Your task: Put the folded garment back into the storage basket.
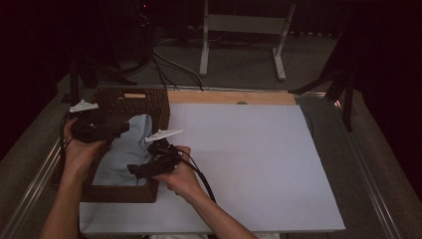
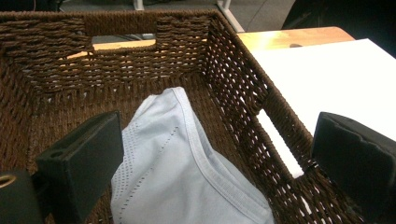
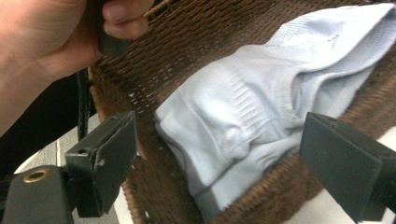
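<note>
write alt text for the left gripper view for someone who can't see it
A light blue garment lies folded inside a dark brown woven basket, seen between the open black jaws of the left tool, which grip nothing. Past the basket's right wall, a white table surface meets a wooden edge.

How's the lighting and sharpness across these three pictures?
High view: dim, dark around the edges, the white table top brightest. Left gripper view: evenly lit, wicker basket sharp. Right gripper view: pale blue garment soft, the hand up close blurred.
</note>
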Demonstrator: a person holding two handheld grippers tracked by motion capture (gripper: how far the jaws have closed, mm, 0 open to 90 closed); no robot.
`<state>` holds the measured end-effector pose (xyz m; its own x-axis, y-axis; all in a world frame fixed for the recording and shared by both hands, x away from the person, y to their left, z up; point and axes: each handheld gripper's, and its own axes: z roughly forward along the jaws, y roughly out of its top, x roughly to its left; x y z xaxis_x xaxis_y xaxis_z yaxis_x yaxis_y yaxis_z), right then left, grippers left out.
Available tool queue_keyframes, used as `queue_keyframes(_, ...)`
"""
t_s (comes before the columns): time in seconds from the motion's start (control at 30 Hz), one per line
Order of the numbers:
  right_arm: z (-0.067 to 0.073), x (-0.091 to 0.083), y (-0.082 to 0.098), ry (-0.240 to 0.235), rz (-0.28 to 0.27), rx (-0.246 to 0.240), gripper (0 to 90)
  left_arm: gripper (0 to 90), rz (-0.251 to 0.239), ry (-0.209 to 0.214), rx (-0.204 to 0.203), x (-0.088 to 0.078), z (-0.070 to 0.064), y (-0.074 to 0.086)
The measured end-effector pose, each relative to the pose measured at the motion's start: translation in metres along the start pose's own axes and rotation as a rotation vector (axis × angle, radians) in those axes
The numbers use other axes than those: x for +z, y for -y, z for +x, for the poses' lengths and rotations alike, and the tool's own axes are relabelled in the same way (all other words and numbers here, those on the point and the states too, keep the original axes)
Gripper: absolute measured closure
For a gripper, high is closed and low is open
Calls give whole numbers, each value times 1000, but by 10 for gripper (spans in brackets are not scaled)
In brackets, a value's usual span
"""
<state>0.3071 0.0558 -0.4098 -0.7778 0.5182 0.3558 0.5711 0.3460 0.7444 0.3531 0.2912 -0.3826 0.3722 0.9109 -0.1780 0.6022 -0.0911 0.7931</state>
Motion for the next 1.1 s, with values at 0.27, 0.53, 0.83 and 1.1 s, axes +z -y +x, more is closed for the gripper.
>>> queue_keyframes(0.27, -16, -12, 5, 23, -10, -6, 118, 44, -24, 45, -4, -1, -7, 4)
queue_keyframes(0.53, -30, -25, 10, 53, -21, 5, 113, 44, -35, 24, 22, -3, -16, 5)
queue_keyframes(0.83, -45, -38, 14, 96, -23, 7, 103, 44, -16, 20, 46, 1, -30, 7)
queue_keyframes(1.1, -60, -48, 22, 151, -21, 1, 104, 44, -20, 35, 73, 0, -43, 12)
